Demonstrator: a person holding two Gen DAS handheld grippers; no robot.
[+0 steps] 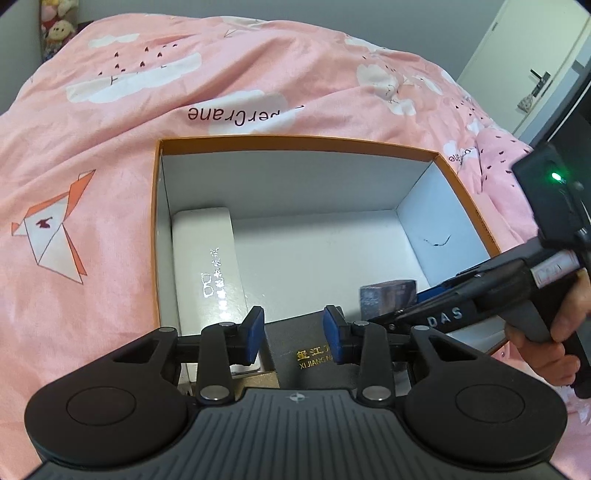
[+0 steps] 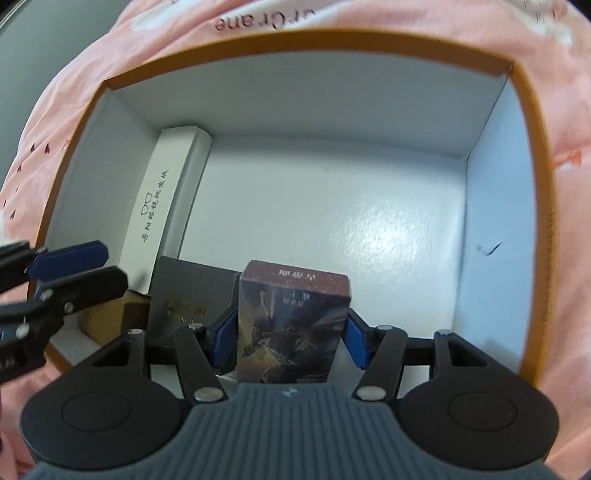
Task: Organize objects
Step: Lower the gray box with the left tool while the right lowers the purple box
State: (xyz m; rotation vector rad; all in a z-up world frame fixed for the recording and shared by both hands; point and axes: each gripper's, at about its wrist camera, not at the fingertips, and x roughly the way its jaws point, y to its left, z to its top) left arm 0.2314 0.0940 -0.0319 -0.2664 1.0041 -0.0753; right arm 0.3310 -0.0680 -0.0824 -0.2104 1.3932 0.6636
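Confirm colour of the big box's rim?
Orange rim, white inside; clearest in the right wrist view.

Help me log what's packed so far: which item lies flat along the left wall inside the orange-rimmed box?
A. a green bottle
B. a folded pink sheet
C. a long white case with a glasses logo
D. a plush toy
C: the long white case, printed with a small glasses logo, lies against the left wall of the orange-rimmed box.

Open orange-rimmed box [image 2: 532, 221] on the bed, white inside. Long white case [image 2: 162, 199] flat along its left wall. Black gold-lettered box [image 2: 184, 302] near the front. Dark illustrated pack [image 2: 291, 325] upright beside it.
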